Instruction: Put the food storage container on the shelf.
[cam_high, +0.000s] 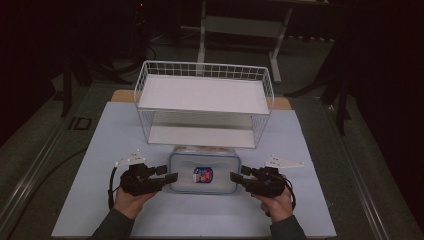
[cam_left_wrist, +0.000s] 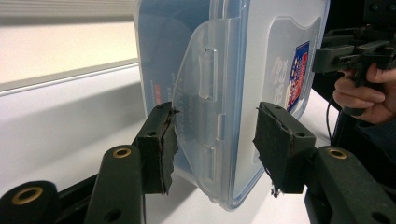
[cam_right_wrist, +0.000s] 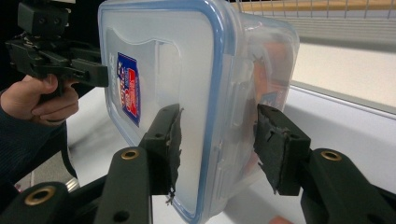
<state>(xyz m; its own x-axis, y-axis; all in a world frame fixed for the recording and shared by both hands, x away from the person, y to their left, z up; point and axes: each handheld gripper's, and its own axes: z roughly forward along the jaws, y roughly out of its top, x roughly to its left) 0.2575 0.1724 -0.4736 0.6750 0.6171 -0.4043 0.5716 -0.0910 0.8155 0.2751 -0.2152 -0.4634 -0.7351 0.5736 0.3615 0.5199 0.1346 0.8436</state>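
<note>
From the high view, a clear plastic container (cam_high: 203, 173) with a blue-edged lid and a small blue and red label sits on the white tabletop (cam_high: 100, 145), near the front edge and about midway between left and right. Just beyond it stands a white wire rack (cam_high: 204, 102) with two flat shelves, one above the other, and the container's far edge lies at the foot of the lower shelf. The left gripper (cam_high: 169, 175) reaches in from the left with its tips at the container's left end. The right gripper (cam_high: 236, 175) mirrors it at the right end. Each is held by a hand, the left hand (cam_high: 129, 200) and the right hand (cam_high: 275, 202), both in dark sleeves.

In the left gripper view, the jaws are spread apart, one on either side of the container's (cam_left_wrist: 233, 93) end. The lid's locking flap (cam_left_wrist: 205, 126) lies between the pads. The left pad looks to be touching or nearly touching the flap, while the right pad stands clear of the plastic. Farther off, the other gripper (cam_left_wrist: 350, 53) and its hand (cam_left_wrist: 369, 93) sit at the opposite end.

In the right gripper view, the jaws are likewise parted and straddle the container's (cam_right_wrist: 187, 70) end, with the blue lid rim running between the pads. Neither pad is plainly pressing. Something orange-pink shows through the container wall. The rack's wire (cam_right_wrist: 317, 7) shows at the top right.
</note>
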